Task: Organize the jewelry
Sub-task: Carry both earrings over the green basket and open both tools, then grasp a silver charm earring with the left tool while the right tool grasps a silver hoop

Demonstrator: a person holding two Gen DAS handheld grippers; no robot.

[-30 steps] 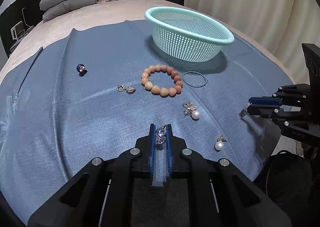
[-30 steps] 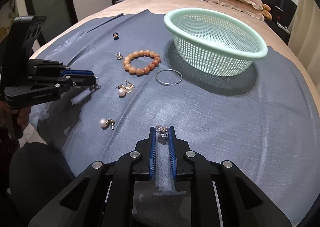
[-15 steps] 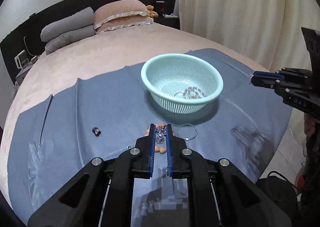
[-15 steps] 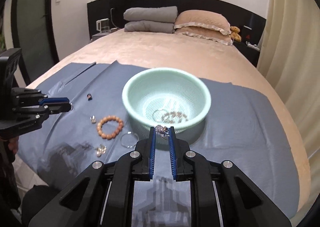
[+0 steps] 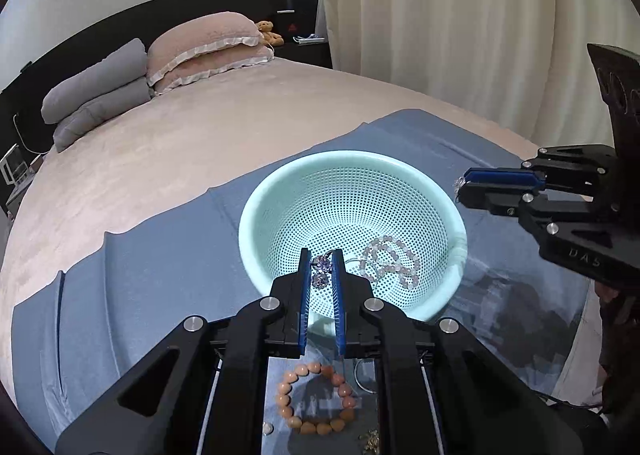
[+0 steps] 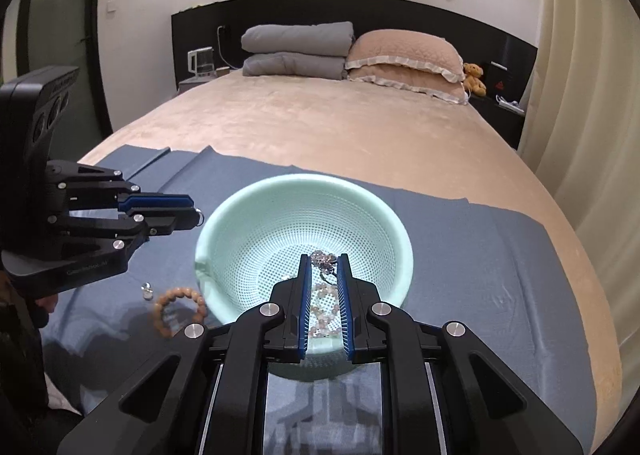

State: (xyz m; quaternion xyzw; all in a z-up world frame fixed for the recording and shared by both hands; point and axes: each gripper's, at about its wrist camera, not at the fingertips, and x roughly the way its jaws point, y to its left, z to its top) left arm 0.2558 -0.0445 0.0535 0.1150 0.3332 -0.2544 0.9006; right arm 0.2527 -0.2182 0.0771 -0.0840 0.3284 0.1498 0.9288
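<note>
Now both grippers are hanging over the mint basket [image 5: 452, 215], the left gripper [image 5: 321, 269] clamping a crystal earring [image 5: 321, 271] and the right gripper [image 6: 323, 267] pinching a silver charm [image 6: 326, 261]; either piece may be snagging on the pads at release, or bouncing past the rim onto the blue cloth [image 5: 140, 275]

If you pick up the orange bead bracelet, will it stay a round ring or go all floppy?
The orange bead bracelet is separate beads on a string, so it would probably droop into a loop. It looks small and likely light. Its smooth round beads might slip from a gripper.
</note>
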